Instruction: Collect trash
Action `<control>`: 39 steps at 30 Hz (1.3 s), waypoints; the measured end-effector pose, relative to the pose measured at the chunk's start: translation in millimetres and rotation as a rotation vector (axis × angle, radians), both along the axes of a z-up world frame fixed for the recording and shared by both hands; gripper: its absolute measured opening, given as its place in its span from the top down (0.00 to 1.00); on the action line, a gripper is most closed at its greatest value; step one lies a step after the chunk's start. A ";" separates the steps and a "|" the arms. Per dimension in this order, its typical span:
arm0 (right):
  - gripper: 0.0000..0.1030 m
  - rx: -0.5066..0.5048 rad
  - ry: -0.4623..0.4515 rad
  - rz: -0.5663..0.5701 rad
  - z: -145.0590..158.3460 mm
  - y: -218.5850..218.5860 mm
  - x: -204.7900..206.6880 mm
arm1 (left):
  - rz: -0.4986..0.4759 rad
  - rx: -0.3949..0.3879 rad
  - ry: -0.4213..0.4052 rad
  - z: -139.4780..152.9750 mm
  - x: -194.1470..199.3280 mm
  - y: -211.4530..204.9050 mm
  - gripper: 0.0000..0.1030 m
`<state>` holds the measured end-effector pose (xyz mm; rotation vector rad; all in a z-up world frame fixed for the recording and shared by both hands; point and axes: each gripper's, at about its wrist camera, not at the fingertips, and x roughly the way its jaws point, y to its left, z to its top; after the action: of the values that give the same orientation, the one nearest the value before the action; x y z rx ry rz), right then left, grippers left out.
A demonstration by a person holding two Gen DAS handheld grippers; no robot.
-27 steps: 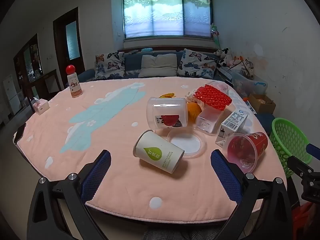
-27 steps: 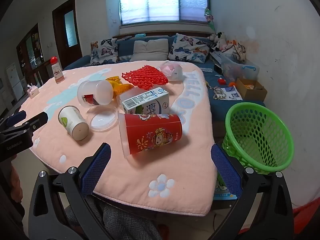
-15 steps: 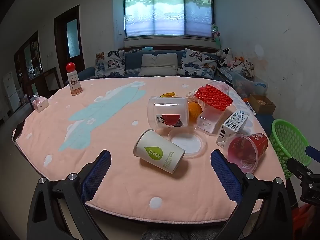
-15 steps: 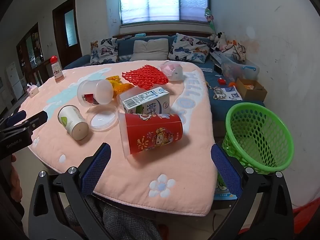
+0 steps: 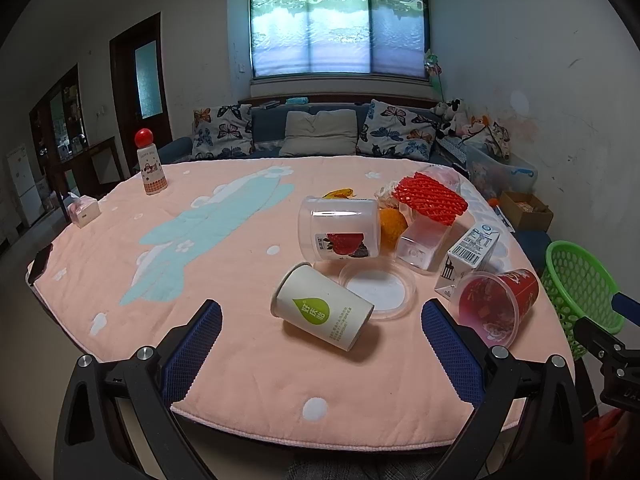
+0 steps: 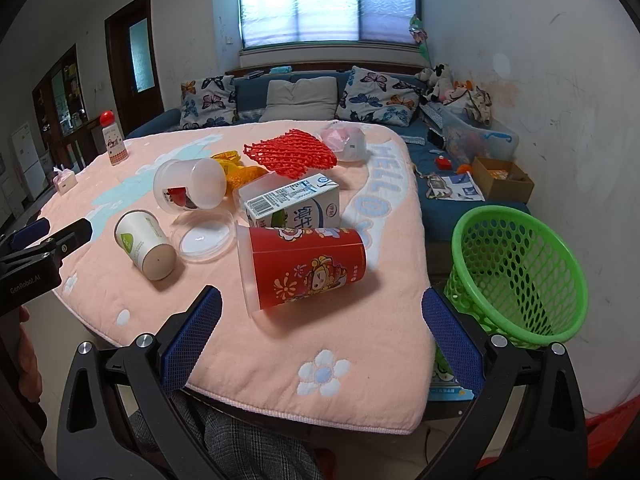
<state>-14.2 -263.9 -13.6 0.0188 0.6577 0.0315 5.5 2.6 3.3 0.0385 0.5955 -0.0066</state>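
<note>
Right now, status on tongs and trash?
Left tongs open, empty. Right tongs open, empty. Red cup lies nearest, basket beside table. Nothing blocking.

red cup (image 6: 308,266) | green basket (image 6: 516,276) | pink floral tablecloth (image 5: 224,248)

Two cups (image 6: 304,266) (image 6: 144,245), one clear tub (image 6: 188,190), one lid (image 6: 206,238), one carton (image 6: 294,206), one red net (image 6: 290,152), one green basket (image 6: 516,272), one bottle (image 5: 151,168).
</note>
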 end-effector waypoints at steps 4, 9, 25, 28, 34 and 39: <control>0.04 0.000 0.001 0.001 0.5 -0.6 -0.8 | -0.003 -0.003 -0.001 -0.3 -3.2 3.8 0.06; 0.04 -0.001 0.001 0.001 0.7 -0.8 -0.5 | -0.004 0.001 -0.004 2.6 -3.0 4.0 0.06; 0.04 -0.003 0.009 0.010 -1.4 1.0 5.8 | -0.002 -0.004 0.009 -0.9 3.5 5.7 0.06; 0.04 -0.001 0.012 0.009 -1.7 0.9 6.1 | -0.002 -0.004 0.010 -1.9 4.8 6.0 0.06; 0.04 -0.001 0.016 0.013 -2.5 2.0 9.9 | -0.003 -0.006 0.013 -2.3 8.0 6.7 0.06; 0.04 -0.004 0.025 0.019 -5.1 3.1 14.4 | -0.001 -0.010 0.021 -3.8 13.3 8.5 0.06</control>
<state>0.2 -260.8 -18.7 0.0090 0.6827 0.0478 18.7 11.1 -0.5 0.0293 0.6167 -0.0107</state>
